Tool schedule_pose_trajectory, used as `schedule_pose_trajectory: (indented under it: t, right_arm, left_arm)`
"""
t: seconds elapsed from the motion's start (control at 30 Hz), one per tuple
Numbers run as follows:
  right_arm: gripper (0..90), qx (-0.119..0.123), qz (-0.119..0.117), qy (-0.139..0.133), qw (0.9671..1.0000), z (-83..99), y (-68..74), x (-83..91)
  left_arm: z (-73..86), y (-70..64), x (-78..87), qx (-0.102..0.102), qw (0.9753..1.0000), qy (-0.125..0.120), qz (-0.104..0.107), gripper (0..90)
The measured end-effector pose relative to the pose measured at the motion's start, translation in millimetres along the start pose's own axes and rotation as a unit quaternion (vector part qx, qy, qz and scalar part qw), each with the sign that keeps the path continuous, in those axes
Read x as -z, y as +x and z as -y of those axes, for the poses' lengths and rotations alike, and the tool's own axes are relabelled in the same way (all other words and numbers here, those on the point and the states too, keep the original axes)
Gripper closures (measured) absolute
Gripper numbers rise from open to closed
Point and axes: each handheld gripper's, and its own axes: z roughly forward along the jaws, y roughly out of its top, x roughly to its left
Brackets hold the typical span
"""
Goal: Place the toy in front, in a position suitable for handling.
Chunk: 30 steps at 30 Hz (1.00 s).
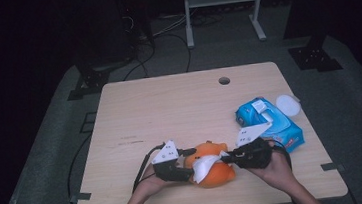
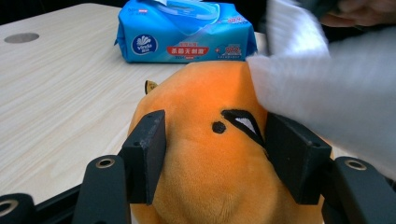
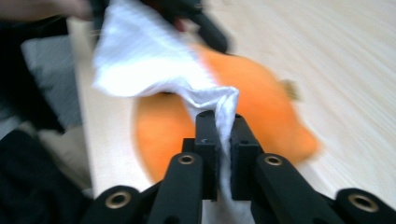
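Note:
An orange plush toy (image 1: 214,168) lies near the table's front edge. My left gripper (image 1: 184,172) is shut on the orange plush toy (image 2: 210,158), with a jaw pressed against each of its sides. My right gripper (image 1: 229,157) is shut on a white wet wipe (image 3: 154,65), whose corner is pinched between its jaws. The wet wipe (image 1: 203,169) is draped over the plush toy (image 3: 261,102), between the two grippers. In the left gripper view the wet wipe (image 2: 327,88) covers the toy's right side.
A blue pack of wet wipes (image 1: 269,123) lies to the right of the toy, and its white round lid (image 1: 288,105) rests beside it. The wooden table (image 1: 169,108) has a cable hole (image 1: 224,80) at the back.

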Motion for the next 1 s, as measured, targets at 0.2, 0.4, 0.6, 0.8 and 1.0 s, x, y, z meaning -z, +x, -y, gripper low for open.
schedule_pose_trajectory:
  t: [0.2, 0.4, 0.6, 0.8, 1.0]
  right_arm:
    - [72.6, -0.026, 0.048, -0.017, 0.9984, 0.0, -5.6, 12.0]
    - [66.8, -0.025, 0.044, -0.016, 0.9986, -3.5, 3.4, 8.3]
    - [57.2, 0.005, 0.011, -0.018, 0.9998, -9.6, 19.6, -2.1]
    - [50.6, 0.041, 0.012, -0.004, 0.9991, -10.1, 37.9, -22.6]
    - [68.1, 0.085, 0.065, -0.001, 0.9943, -6.0, 45.7, -29.2]
  left_arm:
    - [-4.6, -6.0, -1.6, -0.013, 0.9999, 0.006, -0.008, 39.2]
    - [-5.7, -7.1, -1.9, -0.012, 0.9998, 0.008, -0.013, 38.9]
    - [-6.3, -7.6, -2.3, -0.008, 0.9998, 0.009, -0.016, 38.8]
    - [-8.0, -10.5, -3.4, -0.011, 0.9995, 0.017, -0.023, 39.2]
    - [-8.8, -11.1, -3.3, -0.017, 0.9994, 0.022, -0.023, 39.6]
